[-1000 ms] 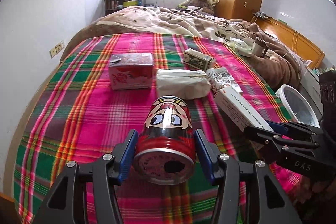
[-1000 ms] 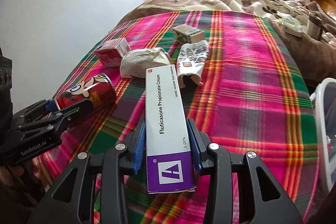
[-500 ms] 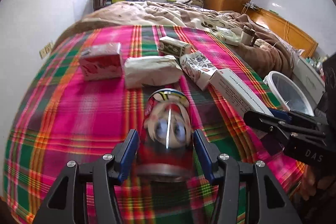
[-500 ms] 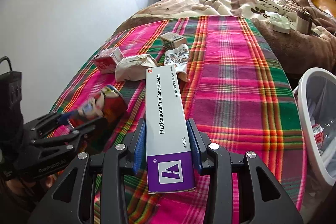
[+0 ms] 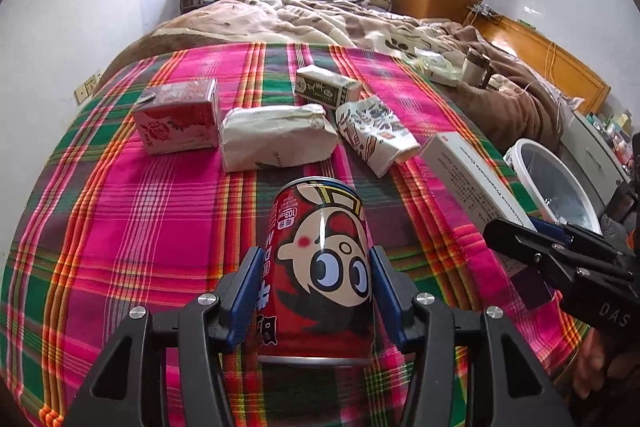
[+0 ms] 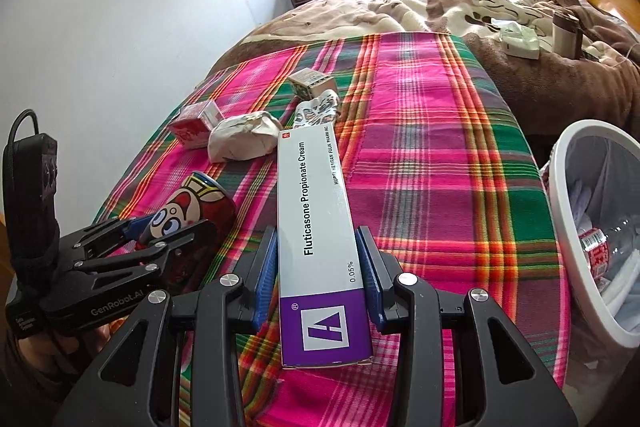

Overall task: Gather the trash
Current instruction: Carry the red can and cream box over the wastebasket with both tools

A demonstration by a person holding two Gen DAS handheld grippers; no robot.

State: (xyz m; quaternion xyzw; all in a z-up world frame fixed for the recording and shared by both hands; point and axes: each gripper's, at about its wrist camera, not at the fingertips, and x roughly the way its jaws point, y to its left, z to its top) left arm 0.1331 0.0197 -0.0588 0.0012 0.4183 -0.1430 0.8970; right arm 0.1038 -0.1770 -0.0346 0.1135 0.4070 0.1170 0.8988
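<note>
Plaid blanket edge meets bin; fingers apparently pinch carton.

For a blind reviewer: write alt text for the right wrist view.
The right gripper clamps a long white and purple cardboard cream box above a pink and green plaid blanket. At left, the left gripper holds a red cartoon-face drink can; at right stands a white plastic trash bin holding a clear bottle.

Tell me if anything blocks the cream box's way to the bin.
Nothing visible does. The right gripper holds the cream box above the plaid blanket; the white bin stands open off the bed's right edge, with only bare blanket between.
</note>
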